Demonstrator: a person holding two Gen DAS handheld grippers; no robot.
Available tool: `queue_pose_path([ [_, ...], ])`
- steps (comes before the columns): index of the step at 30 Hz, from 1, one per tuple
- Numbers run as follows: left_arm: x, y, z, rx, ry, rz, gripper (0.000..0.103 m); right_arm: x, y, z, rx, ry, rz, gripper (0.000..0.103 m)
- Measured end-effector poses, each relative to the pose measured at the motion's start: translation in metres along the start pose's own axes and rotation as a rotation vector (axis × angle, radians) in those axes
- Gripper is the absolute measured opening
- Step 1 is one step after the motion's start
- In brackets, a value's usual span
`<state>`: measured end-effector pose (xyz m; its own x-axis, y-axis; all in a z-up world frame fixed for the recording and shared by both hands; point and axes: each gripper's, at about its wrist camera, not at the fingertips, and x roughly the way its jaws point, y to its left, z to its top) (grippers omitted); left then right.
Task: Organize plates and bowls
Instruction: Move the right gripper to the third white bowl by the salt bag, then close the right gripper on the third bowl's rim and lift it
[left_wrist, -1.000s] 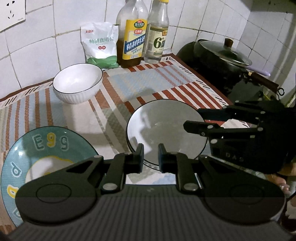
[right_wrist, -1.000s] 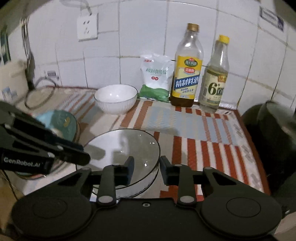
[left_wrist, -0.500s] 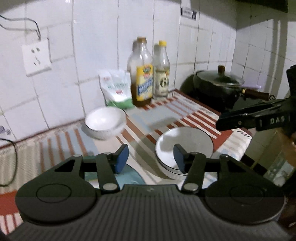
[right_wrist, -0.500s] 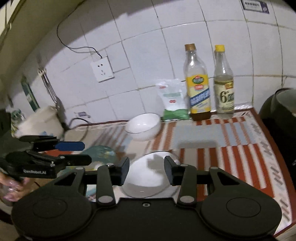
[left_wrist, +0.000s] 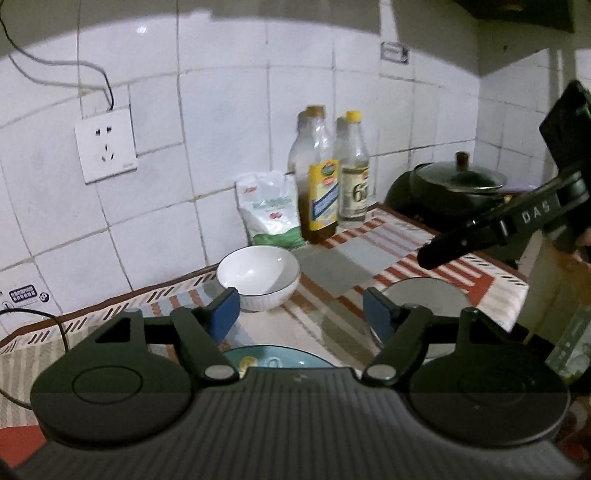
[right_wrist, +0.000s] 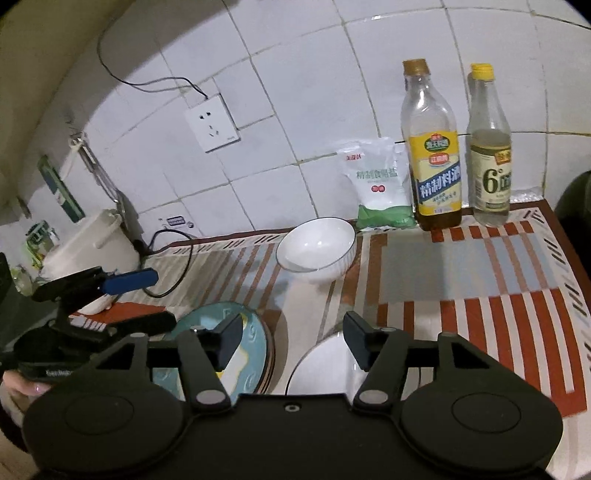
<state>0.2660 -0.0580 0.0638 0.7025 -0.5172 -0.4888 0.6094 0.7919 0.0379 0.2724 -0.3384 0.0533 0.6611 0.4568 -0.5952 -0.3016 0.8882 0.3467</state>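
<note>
Tiled wall behind desk (right_wrist: 461, 273). Bowl (right_wrist: 317, 249) near back edge; both hand-held grippers, left (left_wrist: 301, 314) and right (right_wrist: 293, 341), just opening, jaws spread, nothing between.

White bowl (right_wrist: 317, 246) upright behind teal plate (right_wrist: 243, 350), white plate (right_wrist: 325, 369).

Mat (right_wrist: 461, 269) open centrally (bottles (right_wrist: 436, 155) block the wall).
</note>
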Motion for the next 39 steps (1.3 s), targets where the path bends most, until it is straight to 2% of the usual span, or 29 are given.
queue_pose_path([
  [8, 0.074, 0.045, 0.009, -0.149, 0.125, 0.033, 0.071, 0.073, -0.024, 0.044, 0.061, 0.088, -0.035, 0.066],
  [13, 0.121, 0.073, 0.010, -0.252, 0.208, 0.042, 0.060, 0.116, -0.041, 0.059, 0.091, 0.147, -0.045, 0.065],
  [15, 0.137, 0.080, 0.009, -0.271, 0.237, 0.045, 0.059, 0.134, -0.047, 0.062, 0.114, 0.169, -0.048, 0.063],
  [20, 0.174, 0.099, 0.004, -0.361, 0.301, 0.023, 0.044, 0.174, -0.058, 0.072, 0.161, 0.212, -0.042, 0.058],
  [21, 0.179, 0.102, 0.004, -0.382, 0.305, 0.024, 0.038, 0.181, -0.060, 0.074, 0.166, 0.220, -0.051, 0.057],
  [22, 0.182, 0.106, 0.003, -0.400, 0.294, 0.024, 0.026, 0.186, -0.061, 0.075, 0.170, 0.222, -0.059, 0.056],
  [23, 0.185, 0.108, 0.003, -0.412, 0.274, 0.031, 0.023, 0.190, -0.063, 0.076, 0.179, 0.223, -0.067, 0.056],
  [25, 0.188, 0.111, 0.004, -0.412, 0.263, 0.046, 0.023, 0.197, -0.068, 0.078, 0.197, 0.223, -0.066, 0.056],
  [28, 0.197, 0.117, 0.005, -0.435, 0.280, 0.027, 0.023, 0.205, -0.071, 0.078, 0.204, 0.219, -0.074, 0.056],
  [30, 0.204, 0.120, 0.004, -0.446, 0.301, 0.039, 0.023, 0.211, -0.074, 0.075, 0.218, 0.229, -0.066, 0.052],
  [34, 0.213, 0.120, 0.002, -0.464, 0.318, 0.022, 0.022, 0.218, -0.080, 0.071, 0.274, 0.252, 0.025, 0.043],
  [36, 0.215, 0.119, 0.002, -0.465, 0.324, 0.017, 0.018, 0.217, -0.075, 0.071, 0.247, 0.250, -0.010, 0.028],
  [39, 0.212, 0.110, 0.003, -0.422, 0.321, 0.043, 0.016, 0.215, -0.070, 0.069, 0.228, 0.242, -0.047, 0.022],
])
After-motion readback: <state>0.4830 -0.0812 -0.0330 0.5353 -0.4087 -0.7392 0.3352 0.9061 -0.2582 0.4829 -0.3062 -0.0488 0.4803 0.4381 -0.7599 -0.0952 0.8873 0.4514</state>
